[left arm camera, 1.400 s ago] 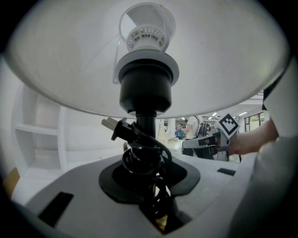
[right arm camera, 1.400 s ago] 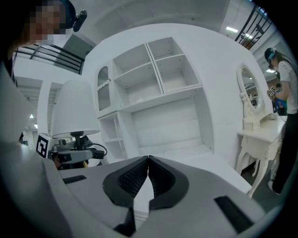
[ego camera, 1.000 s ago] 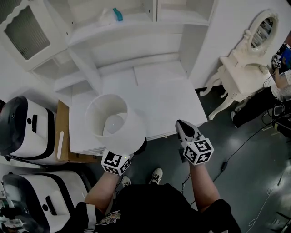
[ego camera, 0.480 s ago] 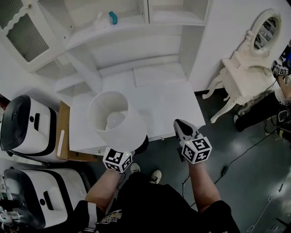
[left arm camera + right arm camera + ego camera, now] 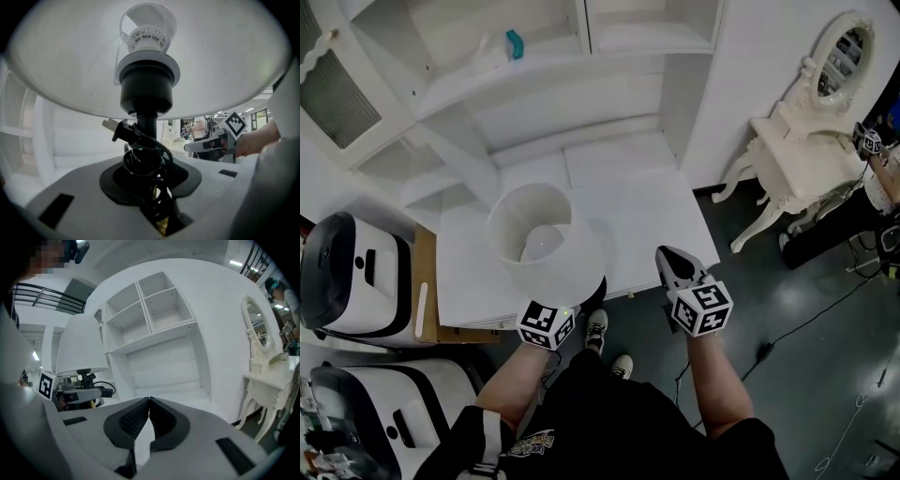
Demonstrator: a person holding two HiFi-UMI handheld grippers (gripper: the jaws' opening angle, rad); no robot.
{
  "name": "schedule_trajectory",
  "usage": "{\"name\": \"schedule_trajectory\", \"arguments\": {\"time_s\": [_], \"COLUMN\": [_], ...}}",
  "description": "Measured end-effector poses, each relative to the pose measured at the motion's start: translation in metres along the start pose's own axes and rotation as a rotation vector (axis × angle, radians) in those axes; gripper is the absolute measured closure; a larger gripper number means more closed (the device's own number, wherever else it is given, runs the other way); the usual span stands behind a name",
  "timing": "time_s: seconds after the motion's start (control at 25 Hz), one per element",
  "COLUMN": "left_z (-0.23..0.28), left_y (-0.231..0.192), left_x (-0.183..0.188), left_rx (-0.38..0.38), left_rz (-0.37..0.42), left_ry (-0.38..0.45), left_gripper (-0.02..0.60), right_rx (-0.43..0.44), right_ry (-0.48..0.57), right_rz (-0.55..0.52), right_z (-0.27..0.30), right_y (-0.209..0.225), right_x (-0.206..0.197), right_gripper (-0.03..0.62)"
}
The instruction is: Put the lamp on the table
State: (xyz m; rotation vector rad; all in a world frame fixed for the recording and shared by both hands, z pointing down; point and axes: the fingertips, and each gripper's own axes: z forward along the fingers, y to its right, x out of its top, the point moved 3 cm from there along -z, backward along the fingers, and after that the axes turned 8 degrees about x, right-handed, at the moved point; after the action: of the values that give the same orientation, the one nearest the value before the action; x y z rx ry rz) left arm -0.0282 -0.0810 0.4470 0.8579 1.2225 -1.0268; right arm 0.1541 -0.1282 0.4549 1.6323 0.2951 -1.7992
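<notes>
Two grippers have both come a little closer to the white table (image 5: 647, 211) during the last second. The left gripper (image 5: 149, 187) stays closed on the dark stem of the lamp (image 5: 546, 239), where the cord is wound, and the shade is now above the table's front edge. The right gripper (image 5: 149, 420) has its jaws together and holds nothing. I judge the lamp is not yet set down; mostly lowering remains.
</notes>
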Motion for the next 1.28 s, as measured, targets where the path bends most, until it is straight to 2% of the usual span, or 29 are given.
{"name": "schedule_trajectory", "arguments": {"time_s": [0.4, 0.64, 1.04, 1.28], "left_z": [0.061, 0.098, 0.165, 0.199], "left_y": [-0.022, -0.037, -0.057, -0.070], "left_x": [-0.004, -0.009, -0.020, -0.026], "left_rx": [-0.083, -0.102, -0.122, -0.134], "left_rz": [0.019, 0.005, 0.047, 0.043], "left_ry": [-0.014, -0.030, -0.025, -0.020], "left_gripper": [0.460, 0.460, 0.460, 0.460], "right_rx": [-0.047, -0.070, -0.109, -0.124], "right_ry": [-0.013, -0.026, -0.035, -0.053], "right_rz": [0.035, 0.059, 0.083, 0.093], "right_z": [0.047, 0.070, 0.102, 0.120], "right_y": [0.034, 0.054, 0.096, 0.118], "right_x": [0.006, 0.005, 0.002, -0.003], "right_gripper": [0.568, 0.568, 0.568, 0.568]}}
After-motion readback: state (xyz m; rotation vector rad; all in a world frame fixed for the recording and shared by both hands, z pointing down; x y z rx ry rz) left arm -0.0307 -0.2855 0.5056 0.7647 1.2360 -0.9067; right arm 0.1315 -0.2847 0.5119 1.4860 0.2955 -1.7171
